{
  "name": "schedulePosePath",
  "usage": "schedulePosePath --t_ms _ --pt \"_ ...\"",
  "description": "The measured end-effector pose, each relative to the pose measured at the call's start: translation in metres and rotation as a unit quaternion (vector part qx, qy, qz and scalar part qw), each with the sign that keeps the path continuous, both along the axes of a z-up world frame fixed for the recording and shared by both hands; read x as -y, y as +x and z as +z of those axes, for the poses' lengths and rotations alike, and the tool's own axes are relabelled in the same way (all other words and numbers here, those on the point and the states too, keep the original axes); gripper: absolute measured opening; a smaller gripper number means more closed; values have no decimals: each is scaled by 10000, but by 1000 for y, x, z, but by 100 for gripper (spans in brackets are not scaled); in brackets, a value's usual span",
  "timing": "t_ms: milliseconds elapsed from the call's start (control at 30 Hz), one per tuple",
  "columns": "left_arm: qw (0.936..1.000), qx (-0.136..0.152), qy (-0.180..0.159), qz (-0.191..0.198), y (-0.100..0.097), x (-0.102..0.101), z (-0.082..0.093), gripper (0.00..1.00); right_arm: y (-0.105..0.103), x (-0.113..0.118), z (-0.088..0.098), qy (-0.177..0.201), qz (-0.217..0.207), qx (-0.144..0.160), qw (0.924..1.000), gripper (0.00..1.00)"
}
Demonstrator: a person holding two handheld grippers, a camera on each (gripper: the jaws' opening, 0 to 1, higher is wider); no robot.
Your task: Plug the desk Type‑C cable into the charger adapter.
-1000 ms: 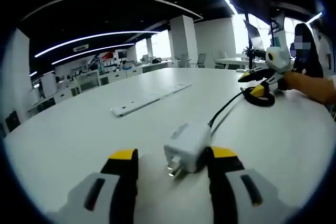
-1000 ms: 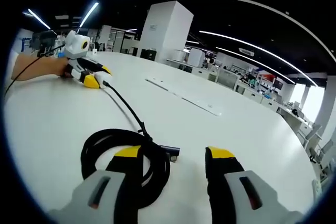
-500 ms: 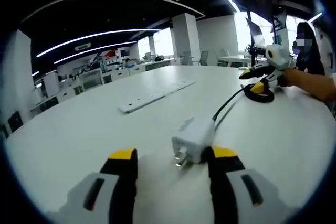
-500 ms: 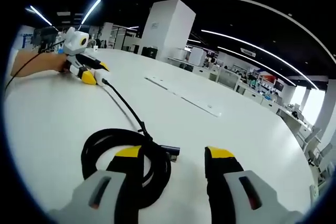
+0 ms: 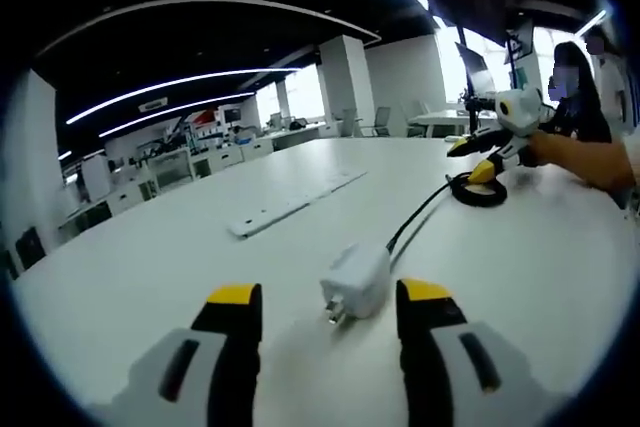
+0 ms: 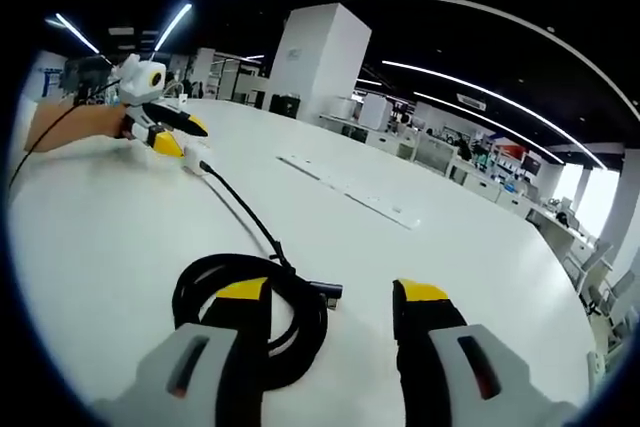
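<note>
Type-C cable, black, is seen lying on the white table, with its loose end wound into a coil and its metal plug resting on the table surface just beyond that coil. In the right gripper view, the right gripper is held with its jaws apart, one jaw over the coil and the plug between the two, nothing being clamped. In the left gripper view, the white charger adapter is found at the cable's other end, prongs facing the camera, between the parted jaws of the left gripper, close to the right-hand one; contact cannot be told. A long white strip lies flat beyond the adapter.
</note>
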State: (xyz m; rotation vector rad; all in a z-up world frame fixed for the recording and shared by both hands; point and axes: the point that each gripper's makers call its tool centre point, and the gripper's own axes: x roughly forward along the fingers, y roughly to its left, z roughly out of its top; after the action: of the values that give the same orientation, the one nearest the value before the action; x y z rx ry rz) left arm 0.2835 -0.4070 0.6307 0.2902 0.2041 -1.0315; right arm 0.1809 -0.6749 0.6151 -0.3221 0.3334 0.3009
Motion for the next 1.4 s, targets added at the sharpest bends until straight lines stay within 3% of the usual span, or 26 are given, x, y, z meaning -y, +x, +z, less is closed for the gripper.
schedulePosePath --t_ms 133,333,600,767,967,1133,1300,1400 --pt "9997 120 -233 -16 -12 0 17 56 -7 -8 14 326 69 162 9993 52" --pt "9959 -84 -885 -151 -28 0 42 60 -16 -19 32 519 164 375 9978 54" --pt "9925 -154 -1122 -453 -48 3 59 66 -30 -40 53 697 399 611 9949 67" --pt "9892 -27 -1349 -576 -62 0 72 67 -42 -56 58 725 603 649 9934 82" --pt "9849 182 -1581 -684 -89 -4 86 71 -59 -63 60 594 728 714 9930 87" --pt "9821 247 -1717 -736 -106 -9 89 74 -74 -74 69 906 883 1016 9867 87" --pt "9806 243 -1803 -735 -117 -16 85 76 -84 -77 70 1073 919 1093 9839 89" --pt "9824 640 -1643 -616 -120 -22 80 76 -91 -79 69 1223 995 1167 9806 91"
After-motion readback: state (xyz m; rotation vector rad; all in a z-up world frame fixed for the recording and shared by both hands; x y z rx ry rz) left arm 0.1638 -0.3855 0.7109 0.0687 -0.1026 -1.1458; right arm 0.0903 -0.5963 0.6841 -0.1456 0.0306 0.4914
